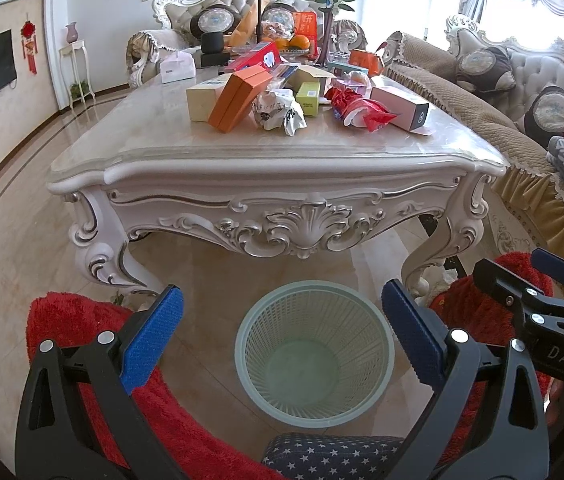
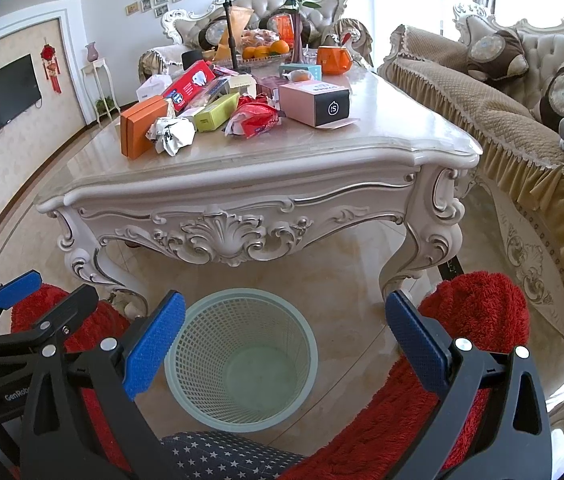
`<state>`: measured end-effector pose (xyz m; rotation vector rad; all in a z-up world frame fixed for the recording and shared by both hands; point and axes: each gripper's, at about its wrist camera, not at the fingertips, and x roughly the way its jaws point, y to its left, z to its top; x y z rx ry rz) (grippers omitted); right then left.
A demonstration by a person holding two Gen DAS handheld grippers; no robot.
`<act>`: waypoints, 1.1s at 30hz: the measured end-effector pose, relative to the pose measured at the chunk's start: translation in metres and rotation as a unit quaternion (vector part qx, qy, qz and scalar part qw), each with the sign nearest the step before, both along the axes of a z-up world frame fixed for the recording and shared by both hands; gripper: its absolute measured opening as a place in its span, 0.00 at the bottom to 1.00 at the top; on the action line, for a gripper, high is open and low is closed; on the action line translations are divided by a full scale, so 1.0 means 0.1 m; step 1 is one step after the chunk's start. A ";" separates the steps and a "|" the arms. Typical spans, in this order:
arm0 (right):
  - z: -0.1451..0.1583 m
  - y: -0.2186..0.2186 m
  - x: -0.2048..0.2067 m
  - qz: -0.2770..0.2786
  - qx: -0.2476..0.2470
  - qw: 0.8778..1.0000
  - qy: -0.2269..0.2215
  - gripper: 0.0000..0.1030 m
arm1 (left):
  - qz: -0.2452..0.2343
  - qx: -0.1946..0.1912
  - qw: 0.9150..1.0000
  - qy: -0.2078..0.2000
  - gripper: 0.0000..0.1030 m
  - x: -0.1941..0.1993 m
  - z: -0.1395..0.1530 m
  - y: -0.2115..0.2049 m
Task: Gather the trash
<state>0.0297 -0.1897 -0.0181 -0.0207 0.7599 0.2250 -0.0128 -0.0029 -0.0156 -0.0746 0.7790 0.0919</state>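
A pale green mesh waste basket (image 1: 314, 316) (image 2: 242, 308) stands on the floor before an ornate white coffee table (image 1: 282, 160) (image 2: 258, 160). Trash lies on the table: crumpled white paper (image 1: 278, 110) (image 2: 172, 132), a red wrapper (image 1: 362, 110) (image 2: 256, 118), an orange box (image 1: 238, 98) (image 2: 138, 126), a green box (image 1: 308, 98) (image 2: 216, 112) and a pink box (image 1: 400, 106) (image 2: 314, 102). My left gripper (image 1: 282, 336) is open and empty above the basket. My right gripper (image 2: 282, 340) is open and empty beside it. Each gripper shows in the other's view.
A fruit dish (image 2: 266, 50), a vase of roses (image 2: 302, 8), an orange mug (image 2: 334, 60) and a tissue box (image 1: 178, 66) stand at the table's far end. Sofas (image 1: 462, 92) line the right and back. Red fluffy slippers (image 2: 474, 320) flank the basket.
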 end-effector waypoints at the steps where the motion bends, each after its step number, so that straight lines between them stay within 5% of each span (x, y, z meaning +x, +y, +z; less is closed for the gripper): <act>1: 0.00 0.00 0.00 0.000 0.000 1.000 0.000 0.94 | 0.000 0.000 1.000 0.000 0.94 0.00 0.00 0.00; 13: 0.00 0.01 -0.01 0.001 -0.003 1.000 -0.003 0.94 | 0.002 -0.001 1.000 0.005 0.94 0.00 -0.03 0.03; 20: 0.21 -0.22 0.13 0.023 0.011 0.996 -0.086 0.94 | -0.025 -0.003 0.998 -0.055 0.94 0.08 0.04 0.23; 24: 0.38 -0.30 0.43 0.037 0.007 0.991 -0.131 0.94 | -0.032 0.006 0.995 -0.097 0.94 0.36 0.16 0.40; 33: 0.42 -0.26 1.59 0.098 -0.010 0.986 -0.137 0.94 | -0.043 0.075 0.988 -0.130 0.94 1.12 0.31 0.59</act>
